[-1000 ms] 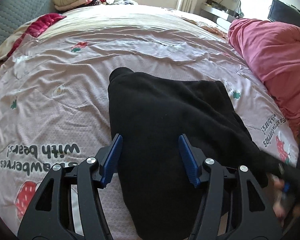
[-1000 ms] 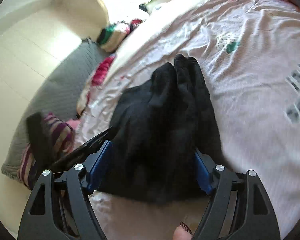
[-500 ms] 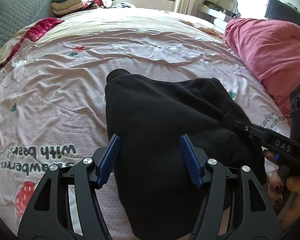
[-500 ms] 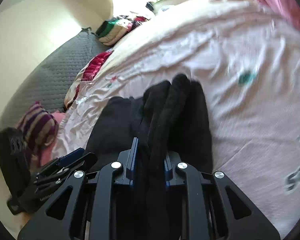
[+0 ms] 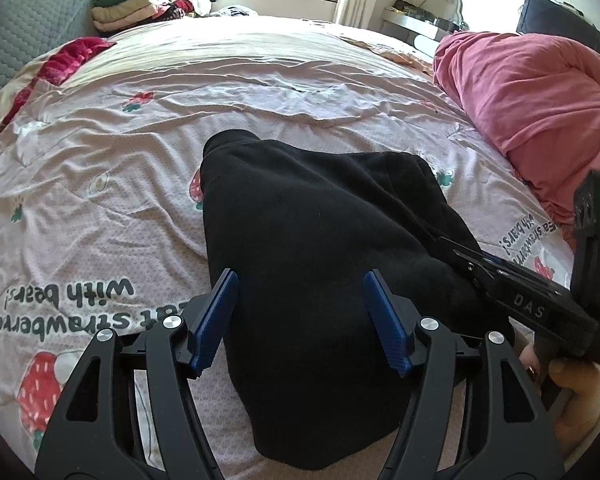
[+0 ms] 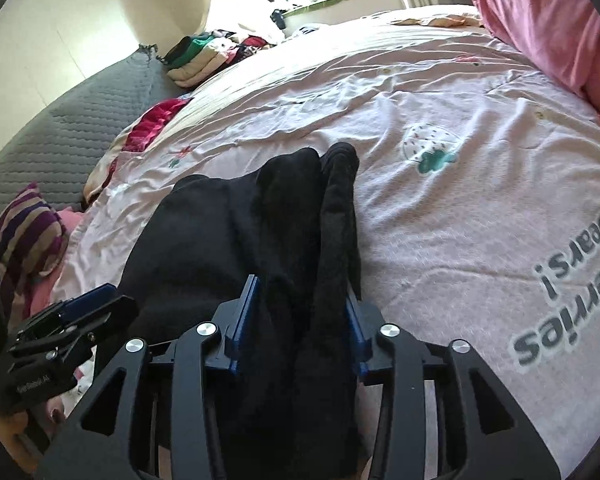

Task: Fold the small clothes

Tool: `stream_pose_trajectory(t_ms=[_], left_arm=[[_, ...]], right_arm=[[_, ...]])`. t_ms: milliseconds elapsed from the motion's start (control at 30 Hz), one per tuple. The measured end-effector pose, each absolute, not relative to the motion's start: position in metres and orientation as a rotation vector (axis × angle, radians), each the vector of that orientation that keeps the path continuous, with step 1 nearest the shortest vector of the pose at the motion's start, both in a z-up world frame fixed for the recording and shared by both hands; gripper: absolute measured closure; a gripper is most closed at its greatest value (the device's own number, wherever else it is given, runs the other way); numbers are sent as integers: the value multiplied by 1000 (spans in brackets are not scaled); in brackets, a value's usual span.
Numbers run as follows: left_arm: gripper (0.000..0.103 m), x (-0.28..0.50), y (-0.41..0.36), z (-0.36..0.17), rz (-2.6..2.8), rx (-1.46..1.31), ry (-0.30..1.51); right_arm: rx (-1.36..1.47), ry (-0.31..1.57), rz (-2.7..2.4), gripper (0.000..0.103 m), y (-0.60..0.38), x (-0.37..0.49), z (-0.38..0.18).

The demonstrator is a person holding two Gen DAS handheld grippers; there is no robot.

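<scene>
A black garment lies bunched on the bed. The left tongs have been widening and stand released, straddling its near end. At 3 o'clock, the right tongs (just loosening) have thick folds between their pads, apparently still pressed.

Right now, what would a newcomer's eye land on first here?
The black fleece garment, bunched mid-bed on the pink strawberry-print bedsheet. The right tool has a thick fold of it between its blue pads, its jaws just reopening. A rose-pink quilt is heaped at the far right.
</scene>
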State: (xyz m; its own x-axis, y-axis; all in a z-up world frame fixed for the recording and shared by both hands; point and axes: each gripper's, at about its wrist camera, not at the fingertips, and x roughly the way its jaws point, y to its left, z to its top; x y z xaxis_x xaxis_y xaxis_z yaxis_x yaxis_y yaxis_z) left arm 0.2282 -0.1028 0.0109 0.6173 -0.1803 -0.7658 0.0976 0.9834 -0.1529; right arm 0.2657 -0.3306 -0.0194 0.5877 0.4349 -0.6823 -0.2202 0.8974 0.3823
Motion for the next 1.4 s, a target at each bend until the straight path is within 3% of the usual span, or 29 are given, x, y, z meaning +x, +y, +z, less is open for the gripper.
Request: stream_pose_trajectory(t_ms=[200,533,967,1167,1400], left_arm=[[42,220,-101,12,-167,-115,898],[40,211,-96,9,-182,-142,920],[37,193,-94,19,-195,-167,887],[14,174,-92,36,-195,-161,828],[10,147,-85,55,-212,-162,762]], right_arm=[[248,834,328,40,-340,245,-11],[264,795,291,34,-360,221,-3],[196,693,275,15,-360,184,19],[151,603,267,6,-359,158,39],[134,535,273,5,-353,131,57]])
